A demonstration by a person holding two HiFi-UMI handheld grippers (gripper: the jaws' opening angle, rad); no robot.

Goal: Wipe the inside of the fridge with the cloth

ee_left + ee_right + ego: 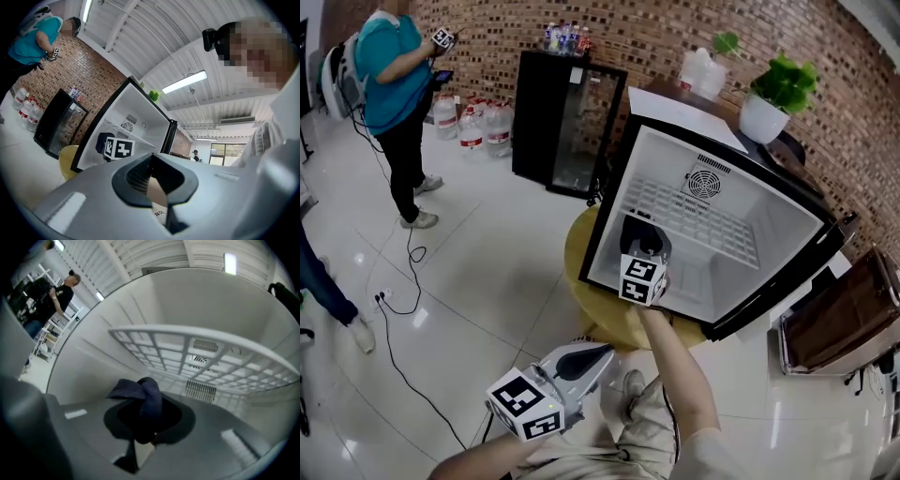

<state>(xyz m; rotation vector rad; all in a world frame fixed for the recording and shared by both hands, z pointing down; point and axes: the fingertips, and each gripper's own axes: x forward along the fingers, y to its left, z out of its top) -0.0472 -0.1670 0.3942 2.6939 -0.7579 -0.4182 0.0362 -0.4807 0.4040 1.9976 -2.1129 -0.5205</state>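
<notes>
Left gripper [598,353] is hanging low, jaws together on nothing, well outside the fridge [783,211]. Right gripper [144,430], the nearer one, is pinching the cloth [143,397] and pointing inside, under the shelf [197,338], with the back wall lying straight ahead.

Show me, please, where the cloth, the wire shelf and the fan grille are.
cloth [145,399]: right gripper view, its bunched middle.
wire shelf [694,220]: head view, middle of the grid.
fan grille [703,185]: head view, its round centre.
</notes>
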